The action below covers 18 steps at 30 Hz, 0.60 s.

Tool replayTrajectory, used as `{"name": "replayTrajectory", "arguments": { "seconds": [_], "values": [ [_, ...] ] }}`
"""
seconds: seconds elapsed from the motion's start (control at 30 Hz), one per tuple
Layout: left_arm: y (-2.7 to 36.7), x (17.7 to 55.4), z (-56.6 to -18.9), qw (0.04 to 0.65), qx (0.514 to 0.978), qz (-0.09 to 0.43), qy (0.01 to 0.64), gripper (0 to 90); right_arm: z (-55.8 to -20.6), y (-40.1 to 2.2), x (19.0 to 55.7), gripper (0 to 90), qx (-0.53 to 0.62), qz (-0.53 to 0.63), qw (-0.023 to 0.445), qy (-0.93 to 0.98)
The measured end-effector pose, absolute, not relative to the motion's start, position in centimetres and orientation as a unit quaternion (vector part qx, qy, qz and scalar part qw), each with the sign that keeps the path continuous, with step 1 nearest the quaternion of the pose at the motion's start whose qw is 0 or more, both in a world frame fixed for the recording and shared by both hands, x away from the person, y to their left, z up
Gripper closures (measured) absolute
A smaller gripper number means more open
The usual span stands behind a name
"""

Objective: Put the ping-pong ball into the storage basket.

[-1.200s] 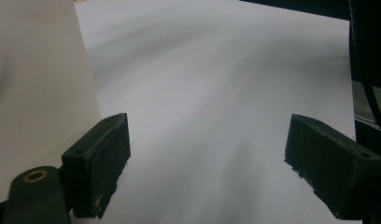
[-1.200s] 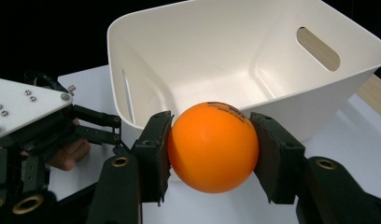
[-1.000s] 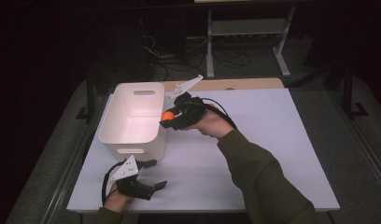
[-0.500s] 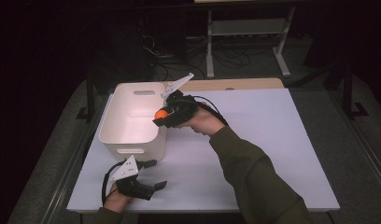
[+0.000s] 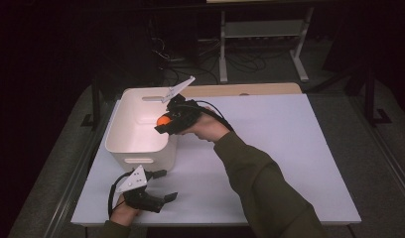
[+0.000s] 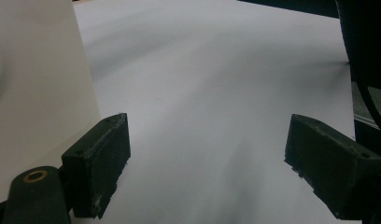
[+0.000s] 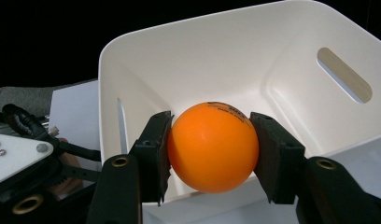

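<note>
Right gripper (image 7: 209, 149) clamps the ball (image 7: 212, 147) over the bin's (image 5: 122, 148) 3 o'clock rim; carry it toward 9, then release. Left gripper (image 5: 158, 186) gapes empty.

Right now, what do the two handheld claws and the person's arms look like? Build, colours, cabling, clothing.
Both are black, blocky two-jaw tools. The right claw has thick matte jaws with brass-coloured pivot rivets; the left claw matches, its pads scuffed. Each carries a pale grey three-cornered plate on top and trails a black cable. The right arm wears an olive-green long sleeve.
</note>
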<state>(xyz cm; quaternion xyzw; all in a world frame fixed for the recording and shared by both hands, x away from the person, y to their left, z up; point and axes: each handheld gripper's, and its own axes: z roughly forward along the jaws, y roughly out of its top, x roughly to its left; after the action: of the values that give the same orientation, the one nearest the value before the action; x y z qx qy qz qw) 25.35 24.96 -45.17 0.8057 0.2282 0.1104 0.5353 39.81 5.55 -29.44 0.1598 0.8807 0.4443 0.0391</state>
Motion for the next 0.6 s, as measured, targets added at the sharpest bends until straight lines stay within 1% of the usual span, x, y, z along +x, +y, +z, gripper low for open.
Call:
{"name": "replayTrajectory", "arguments": {
  "seconds": [0.6],
  "values": [
    [24.9, 25.3, -45.2, 0.533, 0.808, 0.112, 0.227, 14.0, -29.7, 8.7, 40.5, 49.4, 0.153, 0.434, 0.033, 0.887]
  ]
}}
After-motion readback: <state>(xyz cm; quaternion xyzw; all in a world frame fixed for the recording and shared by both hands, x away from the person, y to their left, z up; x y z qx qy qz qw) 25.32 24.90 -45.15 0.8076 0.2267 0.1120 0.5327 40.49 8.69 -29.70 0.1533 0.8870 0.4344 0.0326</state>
